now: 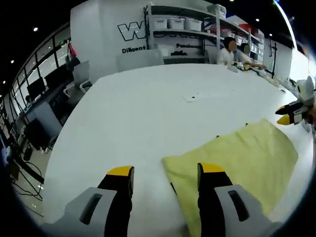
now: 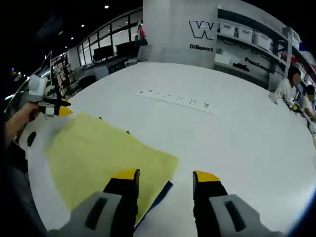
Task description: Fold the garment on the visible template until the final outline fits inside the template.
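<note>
Here's the yellow garment [image 1: 237,168] lying flat on the white table [image 1: 148,113], folded into a rough rectangle. In the left gripper view it spreads from about 5 o'clock out toward 3 o'clock, with a thin dark edge peeking out at its near corner. The left gripper [image 1: 167,181] hangs over the table with its fingers [image 1: 120,173] spread apart and nothing between them; the finger at 5 o'clock sits over the garment's near corner, the one at 7 o'clock over bare table. Out at 3 o'clock the right gripper [image 1: 285,114] pokes in, its yellow tips just beside the garment's far corner.

Over to the right gripper view: the garment [image 2: 103,158] fills the 8 o'clock side, and a sliver of dark blue [image 2: 160,195] shows under its near edge at about 6 o'clock. Small dark marks sit along its far edge; whether they belong to the template, I cannot tell. The right gripper [image 2: 166,177] has its fingers [image 2: 126,175] apart, holding nothing. At 9 o'clock the left gripper [image 2: 58,107] appears, held by a hand [image 2: 19,121], near the garment's far corner. A white power strip [image 2: 173,100] lies well apart toward 12 o'clock.
</note>
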